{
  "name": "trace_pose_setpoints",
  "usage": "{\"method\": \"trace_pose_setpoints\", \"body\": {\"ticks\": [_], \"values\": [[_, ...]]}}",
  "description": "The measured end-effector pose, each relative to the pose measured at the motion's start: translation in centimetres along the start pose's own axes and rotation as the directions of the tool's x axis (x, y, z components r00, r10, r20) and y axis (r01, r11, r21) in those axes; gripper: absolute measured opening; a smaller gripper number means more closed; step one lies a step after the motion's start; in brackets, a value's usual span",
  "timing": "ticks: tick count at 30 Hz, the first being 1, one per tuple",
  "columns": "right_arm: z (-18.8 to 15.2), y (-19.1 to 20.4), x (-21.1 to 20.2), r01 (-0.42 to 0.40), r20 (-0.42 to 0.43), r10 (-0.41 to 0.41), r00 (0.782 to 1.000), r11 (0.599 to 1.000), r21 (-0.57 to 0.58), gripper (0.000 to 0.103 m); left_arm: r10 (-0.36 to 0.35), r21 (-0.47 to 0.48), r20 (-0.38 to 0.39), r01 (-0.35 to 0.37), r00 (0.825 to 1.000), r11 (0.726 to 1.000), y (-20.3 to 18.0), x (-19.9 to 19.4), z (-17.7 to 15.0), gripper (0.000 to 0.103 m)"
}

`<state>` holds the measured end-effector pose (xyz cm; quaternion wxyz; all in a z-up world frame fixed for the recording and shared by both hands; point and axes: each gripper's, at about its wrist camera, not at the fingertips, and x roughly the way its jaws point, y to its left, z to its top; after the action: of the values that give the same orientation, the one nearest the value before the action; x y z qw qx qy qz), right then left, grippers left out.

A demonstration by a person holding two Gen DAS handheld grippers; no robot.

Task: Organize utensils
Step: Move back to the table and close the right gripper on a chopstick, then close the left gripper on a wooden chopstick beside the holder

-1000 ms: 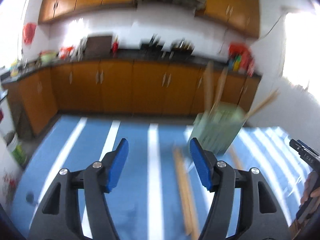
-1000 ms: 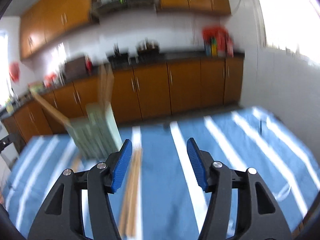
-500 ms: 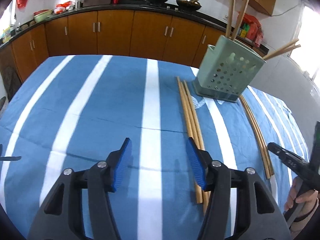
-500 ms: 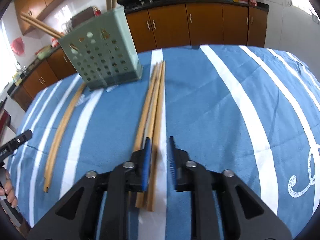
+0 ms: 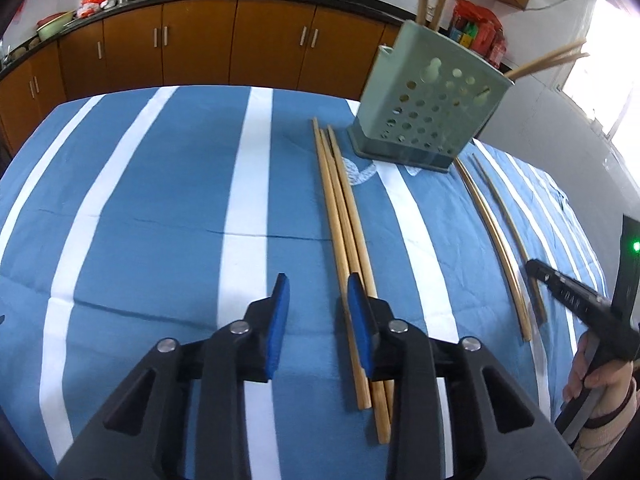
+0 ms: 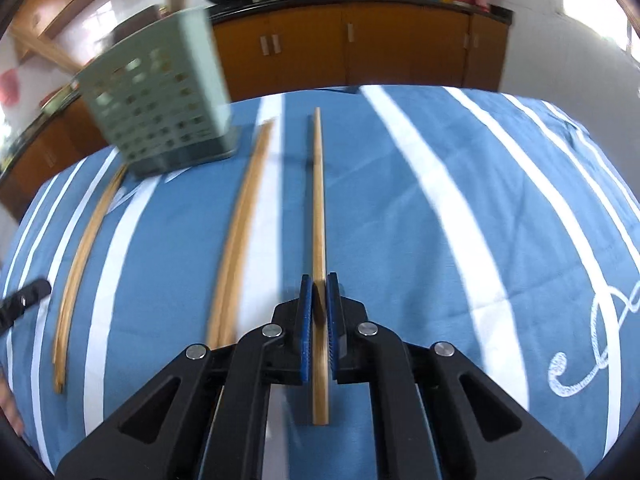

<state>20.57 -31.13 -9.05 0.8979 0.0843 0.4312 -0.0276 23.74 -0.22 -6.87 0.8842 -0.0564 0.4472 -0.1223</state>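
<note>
Chopsticks (image 5: pixel 344 216) beside holder (image 5: pixel 430 108) (perforated)

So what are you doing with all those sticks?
A person is tidying chopsticks into the green holder on the striped tablecloth. The right gripper has just shut its jaws on one chopstick. The left gripper, jaws closing with nothing between them, sits beside a bundle of three. More lie loose nearby.
</note>
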Motion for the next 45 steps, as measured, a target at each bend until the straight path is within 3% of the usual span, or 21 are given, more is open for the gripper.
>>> {"method": "trace_pose_setpoints", "body": {"ticks": [7,15,23,29,33,41,45], "values": [[-0.1,-0.3,0.1,0.002,0.010,-0.001,1.000,1.000,-0.013,0.008,0.011,0.053,-0.053,-0.008,0.999,0.999,-1.0,1.3,-0.1,0.020],[0.0,-0.2,0.2,0.013,0.013,-0.012,1.000,1.000,-0.020,0.008,0.063,0.052,-0.063,-0.059,0.996,0.997,-0.7,1.7,0.3,0.019],[-0.2,-0.1,0.1,0.010,0.021,-0.009,1.000,0.999,-0.030,0.008,-0.016,0.009,-0.041,0.016,0.999,1.000,-0.5,0.9,0.6,0.019],[-0.2,0.0,0.0,0.014,0.022,-0.013,1.000,0.999,-0.038,0.008,0.002,0.047,-0.073,0.002,0.997,0.999,-0.8,1.6,0.3,0.020],[-0.2,0.1,0.1,0.022,0.020,-0.021,1.000,0.999,-0.044,0.008,0.055,0.082,-0.077,-0.049,0.996,0.995,-1.1,1.6,0.4,0.018],[-0.2,0.0,0.0,0.015,0.023,-0.014,1.000,0.999,-0.049,0.008,-0.017,0.046,-0.053,0.020,0.998,0.999,-0.9,1.0,0.4,0.018],[-0.3,0.2,0.0,0.020,0.025,-0.018,1.000,0.999,-0.051,0.008,0.003,0.106,-0.079,0.005,0.997,0.994,-1.8,1.4,0.5,0.018]]}}
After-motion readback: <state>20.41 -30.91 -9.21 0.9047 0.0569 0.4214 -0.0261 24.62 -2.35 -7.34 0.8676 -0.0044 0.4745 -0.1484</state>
